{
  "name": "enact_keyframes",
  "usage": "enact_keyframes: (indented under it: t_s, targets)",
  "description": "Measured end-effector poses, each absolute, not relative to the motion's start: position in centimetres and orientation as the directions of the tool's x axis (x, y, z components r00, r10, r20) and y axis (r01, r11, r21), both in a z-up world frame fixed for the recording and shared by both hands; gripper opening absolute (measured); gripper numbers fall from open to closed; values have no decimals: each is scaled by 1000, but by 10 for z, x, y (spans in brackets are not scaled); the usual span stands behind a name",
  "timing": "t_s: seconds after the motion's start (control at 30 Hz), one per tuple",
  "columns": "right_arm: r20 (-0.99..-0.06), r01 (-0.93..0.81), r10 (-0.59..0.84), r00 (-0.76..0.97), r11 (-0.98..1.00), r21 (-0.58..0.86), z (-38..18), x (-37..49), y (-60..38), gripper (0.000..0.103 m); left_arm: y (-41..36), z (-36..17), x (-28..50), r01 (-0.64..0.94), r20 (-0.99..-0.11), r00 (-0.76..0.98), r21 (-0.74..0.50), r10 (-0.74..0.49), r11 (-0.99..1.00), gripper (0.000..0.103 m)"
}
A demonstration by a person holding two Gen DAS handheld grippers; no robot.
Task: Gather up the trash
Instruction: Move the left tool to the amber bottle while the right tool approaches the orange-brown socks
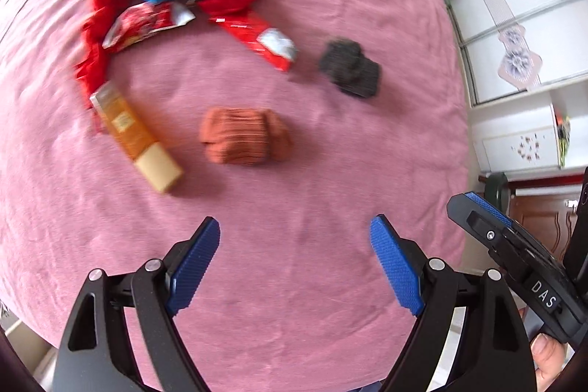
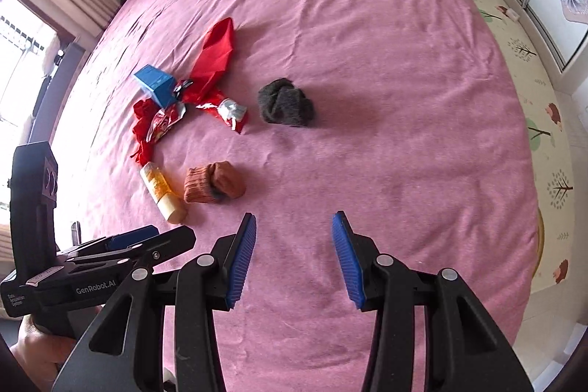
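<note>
Carrier: a bed with a pink wrinkled sheet (image 2: 367, 61); everything lies toward its left side, with the folded bedding at the far left corner.
Far left of the pile: a crumpled red cloth strip (image 2: 141, 131), with an orange-and-cream plastic bottle (image 2: 161, 191) lying flat at its near end.
Trash cluster: a blue cardboard carton (image 2: 156, 84) at the far end, a red foil snack wrapper (image 2: 165, 123) just nearer than it, and a second red-and-silver torn wrapper (image 2: 228, 114) to their right.
Beside them: a larger red cloth (image 2: 217, 50) reaching toward the far edge.
Clothing, likely not trash: a rolled rust-orange knitted sock (image 2: 215, 186) just right of the bottle; a balled dark grey sock (image 2: 286, 101) further right, apart from the rest.
Step in hand: the approach, I judge; nothing is collected yet.
Next move: pick one wrapper or the bottle, and lower jaws astride it without catching the red cloth.
Left hand-held gripper (image 1: 294, 263): jaws spread wide, empty, above bare sheet near the near edge.
Right hand-held gripper (image 2: 292, 259): jaws partly spread, empty, touching nothing.
</note>
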State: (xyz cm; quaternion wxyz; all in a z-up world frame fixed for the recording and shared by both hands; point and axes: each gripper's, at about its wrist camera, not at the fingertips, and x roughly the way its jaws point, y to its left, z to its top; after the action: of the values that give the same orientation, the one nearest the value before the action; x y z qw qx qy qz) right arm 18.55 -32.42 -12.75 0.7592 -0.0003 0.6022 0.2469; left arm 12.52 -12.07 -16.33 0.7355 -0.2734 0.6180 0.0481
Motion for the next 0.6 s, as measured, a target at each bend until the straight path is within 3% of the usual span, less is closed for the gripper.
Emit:
enact_keyframes:
  t_s: [0.6]
  targets:
    - [-944, -497, 331, 18, 822, 278, -186, 202, -210, 43, -6, -230, 112, -672, -934, 227, -356, -277, 649, 84]
